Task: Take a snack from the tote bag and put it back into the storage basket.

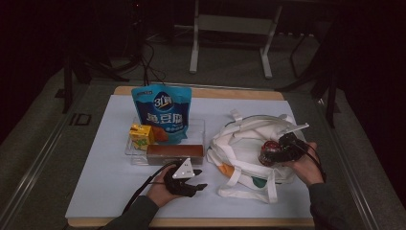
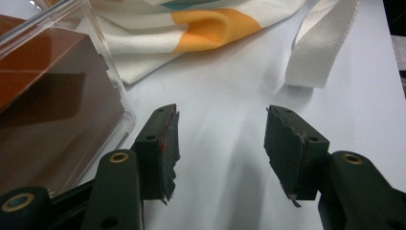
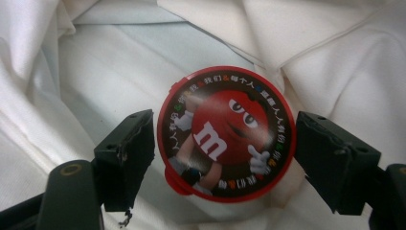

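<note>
Tin [image 3: 225, 134] lies in bag [image 1: 249, 143], between right gripper [image 3: 225, 158] pads, jaws spread, not pressing | left gripper [image 2: 220, 143] parted, nothing between, beside tray [image 2: 103, 81]

One tote bag [image 1: 249, 143], one candy tub [image 3: 226, 134]
</note>
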The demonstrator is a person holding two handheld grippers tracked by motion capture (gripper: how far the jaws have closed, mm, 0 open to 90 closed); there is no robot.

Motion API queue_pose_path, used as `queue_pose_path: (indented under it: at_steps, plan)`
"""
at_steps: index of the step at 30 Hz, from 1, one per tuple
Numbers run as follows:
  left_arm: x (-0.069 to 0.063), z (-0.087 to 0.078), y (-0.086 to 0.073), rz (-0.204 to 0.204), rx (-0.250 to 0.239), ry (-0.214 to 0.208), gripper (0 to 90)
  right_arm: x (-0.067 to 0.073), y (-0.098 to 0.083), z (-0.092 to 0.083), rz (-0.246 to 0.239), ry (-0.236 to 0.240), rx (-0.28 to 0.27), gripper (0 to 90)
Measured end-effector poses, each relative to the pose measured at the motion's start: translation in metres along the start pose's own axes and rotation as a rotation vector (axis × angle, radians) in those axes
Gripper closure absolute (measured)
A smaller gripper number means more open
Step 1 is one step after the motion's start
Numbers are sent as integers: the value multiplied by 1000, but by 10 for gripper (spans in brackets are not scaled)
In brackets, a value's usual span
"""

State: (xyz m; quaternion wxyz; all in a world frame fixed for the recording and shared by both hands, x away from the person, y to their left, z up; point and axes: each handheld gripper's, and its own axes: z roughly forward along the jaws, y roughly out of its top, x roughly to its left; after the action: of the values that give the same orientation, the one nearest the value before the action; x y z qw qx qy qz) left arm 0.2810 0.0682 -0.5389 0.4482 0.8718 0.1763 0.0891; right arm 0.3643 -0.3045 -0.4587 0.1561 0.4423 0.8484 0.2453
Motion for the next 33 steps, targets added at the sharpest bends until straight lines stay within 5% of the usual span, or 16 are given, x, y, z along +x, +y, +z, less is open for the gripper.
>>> queue_pose_path:
  at_steps: [16, 33]
  plan:
    - [0, 0, 0, 2, 1, 1, 461, -2, 3, 12, 1, 15, 61, 252]
    - [0, 0, 0, 2, 1, 1, 461, -2, 1, 9, 0, 29, 47, 256]
